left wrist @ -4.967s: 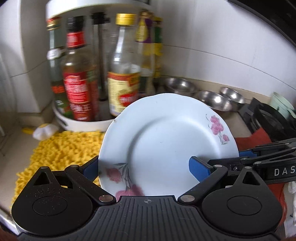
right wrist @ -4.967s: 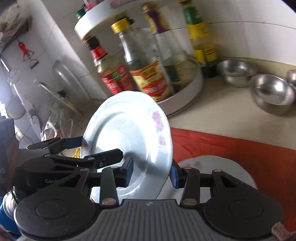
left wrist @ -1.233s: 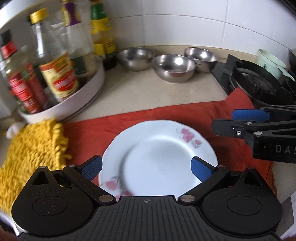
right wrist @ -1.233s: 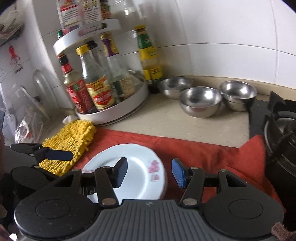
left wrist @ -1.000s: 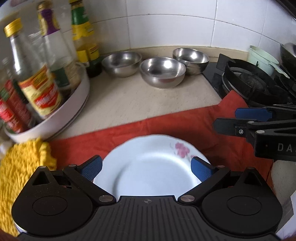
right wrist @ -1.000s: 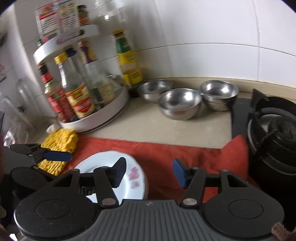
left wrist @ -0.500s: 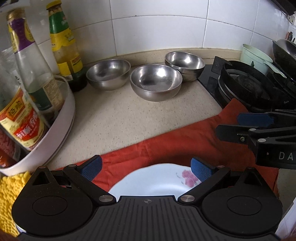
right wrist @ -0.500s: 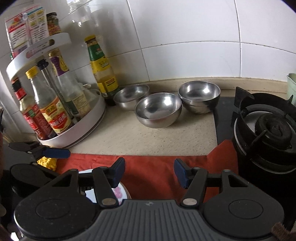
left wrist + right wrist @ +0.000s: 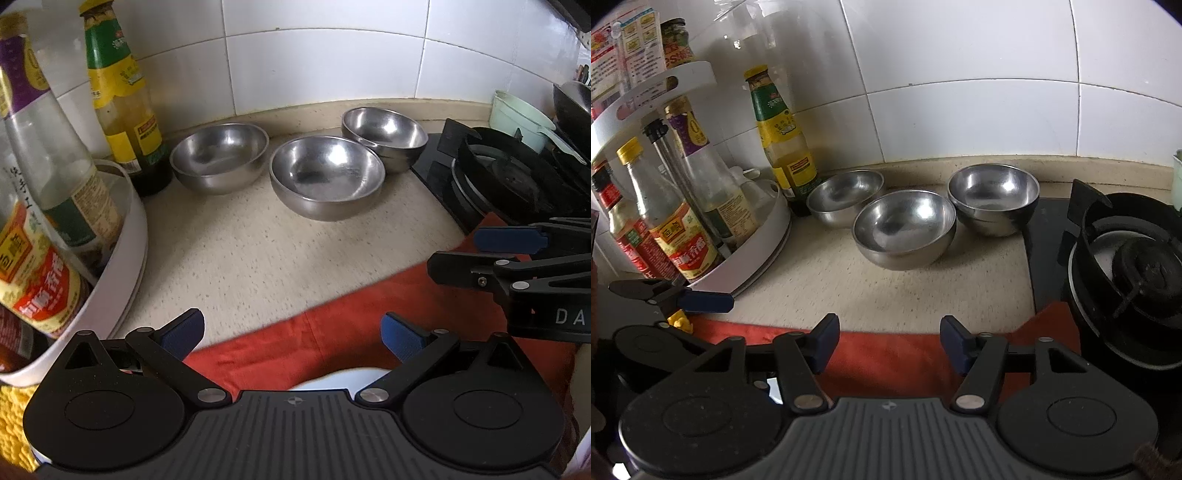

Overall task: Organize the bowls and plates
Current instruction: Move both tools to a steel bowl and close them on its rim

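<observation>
I have both grippers empty now. The left gripper has its jaws spread wide with nothing between them, and the right gripper also stands with jaws apart, holding nothing. The white plate lies flat on the red cloth, just under the left gripper — only its far edge shows. I judge it lies there as the base of the stack.

Both grippers point toward the three steel bowls at the back of the surface. The middle bowl stands nearest to me; the left bowl sits just beside the green-capped bottle, and the right bowl is at the edge of the black stove, almost touching the middle one. I think the bowls come next.

The path to the middle bowl is free. For the left bowl, the bottle and the white turntable rack stand close, so the jaws must enter carefully — steel walls are also slippery, I expect.
</observation>
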Demonstrator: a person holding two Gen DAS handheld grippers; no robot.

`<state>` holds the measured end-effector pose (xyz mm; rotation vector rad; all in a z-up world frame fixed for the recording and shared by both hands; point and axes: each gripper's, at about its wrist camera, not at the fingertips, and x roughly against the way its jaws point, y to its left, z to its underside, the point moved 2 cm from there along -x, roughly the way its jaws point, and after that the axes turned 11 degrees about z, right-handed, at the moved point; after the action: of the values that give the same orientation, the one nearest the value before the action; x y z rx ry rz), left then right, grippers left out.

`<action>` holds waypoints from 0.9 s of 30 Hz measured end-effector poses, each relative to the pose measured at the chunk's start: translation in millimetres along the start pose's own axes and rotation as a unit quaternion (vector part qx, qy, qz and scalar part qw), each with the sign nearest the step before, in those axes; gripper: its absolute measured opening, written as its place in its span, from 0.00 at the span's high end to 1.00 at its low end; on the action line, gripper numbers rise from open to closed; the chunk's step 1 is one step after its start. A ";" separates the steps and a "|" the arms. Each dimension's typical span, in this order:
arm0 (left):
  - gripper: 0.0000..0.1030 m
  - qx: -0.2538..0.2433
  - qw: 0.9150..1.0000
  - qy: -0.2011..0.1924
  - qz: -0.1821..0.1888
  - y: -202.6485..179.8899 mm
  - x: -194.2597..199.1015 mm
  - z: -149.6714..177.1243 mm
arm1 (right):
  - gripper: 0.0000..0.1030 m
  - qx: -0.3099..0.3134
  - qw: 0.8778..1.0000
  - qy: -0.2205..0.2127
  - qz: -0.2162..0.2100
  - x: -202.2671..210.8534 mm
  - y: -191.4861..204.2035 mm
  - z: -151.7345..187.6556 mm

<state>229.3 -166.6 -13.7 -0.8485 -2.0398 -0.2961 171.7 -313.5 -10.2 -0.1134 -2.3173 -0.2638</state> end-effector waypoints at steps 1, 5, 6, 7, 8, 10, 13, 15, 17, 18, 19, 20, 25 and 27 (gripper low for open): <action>0.00 -0.001 1.000 0.000 -0.001 1.5 -2.3 -2.7 | 0.45 0.000 1.000 0.001 0.000 -2.9 -0.5 -1.9; 0.00 -0.001 1.000 0.001 -0.005 7.6 -11.8 -13.5 | 0.44 -0.002 1.000 0.005 0.002 -17.0 -4.2 -11.0; 0.00 0.001 1.000 -0.001 -0.006 10.2 -13.8 -17.1 | 0.44 -0.002 1.000 0.006 0.003 -21.0 -5.4 -13.8; 0.00 0.004 1.000 -0.004 -0.007 12.9 -15.5 -20.7 | 0.44 -0.002 1.000 0.006 0.004 -25.1 -7.1 -17.0; 0.00 0.008 1.000 -0.007 -0.009 16.2 -17.2 -25.0 | 0.42 -0.002 1.000 0.005 0.007 -28.4 -8.9 -19.8; 0.00 0.021 1.000 -0.013 -0.013 23.9 -21.8 -35.1 | 0.41 -0.006 1.000 0.004 0.013 -36.9 -13.4 -27.6; 0.00 0.051 0.999 -0.014 -0.009 35.0 -32.5 -51.4 | 0.40 -0.021 1.000 0.008 0.018 -52.2 -21.8 -39.8; 0.00 0.073 0.997 -0.013 0.005 41.9 -40.0 -60.8 | 0.40 -0.041 0.999 0.015 0.018 -63.6 -28.4 -48.0; 0.01 0.090 0.996 -0.014 0.016 45.8 -46.3 -68.9 | 0.40 -0.066 0.998 0.022 0.008 -74.1 -35.9 -55.4; 0.01 0.094 0.995 -0.017 0.016 45.5 -48.7 -72.4 | 0.40 -0.080 0.996 0.029 0.000 -80.5 -39.1 -58.9; 0.02 0.095 0.995 -0.020 0.011 45.6 -51.5 -75.5 | 0.40 -0.089 0.995 0.035 -0.007 -86.9 -40.8 -62.2; 0.02 0.094 0.995 -0.020 0.004 45.8 -55.9 -78.6 | 0.40 -0.097 0.994 0.039 -0.010 -93.4 -42.6 -64.5; 0.09 0.115 0.993 0.001 0.016 52.3 -81.8 -87.6 | 0.46 -0.129 0.989 0.074 -0.021 -126.2 -50.3 -69.6; 0.14 0.115 0.993 0.010 0.018 52.2 -91.3 -88.8 | 0.55 -0.142 0.984 0.102 -0.033 -141.6 -51.5 -68.3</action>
<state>355.6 -213.9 -40.9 -0.7358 -1.9922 -0.0463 308.9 -379.0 -75.1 -0.1443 -2.0703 -0.6115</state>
